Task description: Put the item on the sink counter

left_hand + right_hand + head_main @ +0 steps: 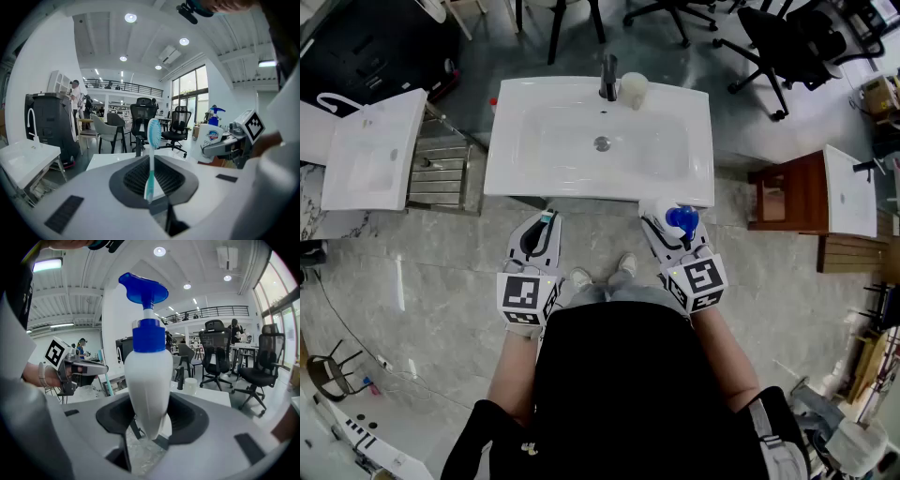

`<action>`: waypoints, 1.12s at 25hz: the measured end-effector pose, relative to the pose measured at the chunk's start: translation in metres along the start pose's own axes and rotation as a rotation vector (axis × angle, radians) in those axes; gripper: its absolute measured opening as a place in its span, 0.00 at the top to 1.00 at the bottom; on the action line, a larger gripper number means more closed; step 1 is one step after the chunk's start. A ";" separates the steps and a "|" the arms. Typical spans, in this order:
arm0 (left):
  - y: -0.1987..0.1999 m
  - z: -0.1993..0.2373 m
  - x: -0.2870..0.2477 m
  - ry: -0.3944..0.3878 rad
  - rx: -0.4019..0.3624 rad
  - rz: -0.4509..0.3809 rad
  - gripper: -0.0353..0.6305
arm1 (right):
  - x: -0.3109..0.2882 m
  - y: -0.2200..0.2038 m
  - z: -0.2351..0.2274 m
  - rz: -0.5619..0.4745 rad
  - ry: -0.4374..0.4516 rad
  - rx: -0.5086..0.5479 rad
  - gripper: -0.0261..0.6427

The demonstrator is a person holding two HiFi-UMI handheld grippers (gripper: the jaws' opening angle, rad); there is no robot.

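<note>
From the head view, three white sink tops: the middle desk [511,112] with its sunken basin, straight ahead; a second sink top [375,150] off to the left; a third sink top [848,192] on a wooden cabinet [787,192] to the right. Several black office chairs [787,47] beyond. Two grippers, one item apiece. One faucet [608,77] and one pale cup [634,89] at the desk's back rim, just beside each other.

Clamped in the right hand-held gripper [150,423], jaws pressed on its lower body: one pump bottle [147,376], white, upright, with a blue collar and blue pump head. Held at the desk's front right corner; touching the desk or not, impossible to tell. Gripped in the left hand-held gripper [154,185], jaws closed on its low end: one toothbrush [152,140], upright, teal and white handle, pale blue bristle head on top. Held just short of the desk's front edge, left of the middle.

Only in the left gripper view: a blue and red label on the bottle's side; plain white in the right gripper view. Only in the head view: both items against the desk's front edge, plus two shoes [579,277] on the grey floor [441,281] between the grippers.
</note>
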State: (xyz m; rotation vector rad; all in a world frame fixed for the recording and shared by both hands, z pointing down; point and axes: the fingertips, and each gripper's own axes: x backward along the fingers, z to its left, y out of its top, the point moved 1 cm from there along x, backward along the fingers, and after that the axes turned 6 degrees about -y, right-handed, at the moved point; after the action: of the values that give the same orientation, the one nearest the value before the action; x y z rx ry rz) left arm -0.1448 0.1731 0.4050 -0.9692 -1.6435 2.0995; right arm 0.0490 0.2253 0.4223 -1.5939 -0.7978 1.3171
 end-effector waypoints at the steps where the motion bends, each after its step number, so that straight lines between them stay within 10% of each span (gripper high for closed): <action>1: 0.000 -0.001 -0.002 0.004 -0.001 0.000 0.88 | 0.000 0.001 -0.002 -0.003 0.002 0.003 0.65; 28: 0.024 -0.072 -0.058 0.106 -0.032 0.028 0.88 | 0.005 -0.009 -0.066 -0.015 0.147 0.064 0.65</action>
State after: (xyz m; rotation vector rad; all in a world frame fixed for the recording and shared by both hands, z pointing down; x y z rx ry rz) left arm -0.0509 0.1840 0.3927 -1.0999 -1.6249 2.0081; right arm 0.1145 0.2183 0.4306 -1.6108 -0.6696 1.1877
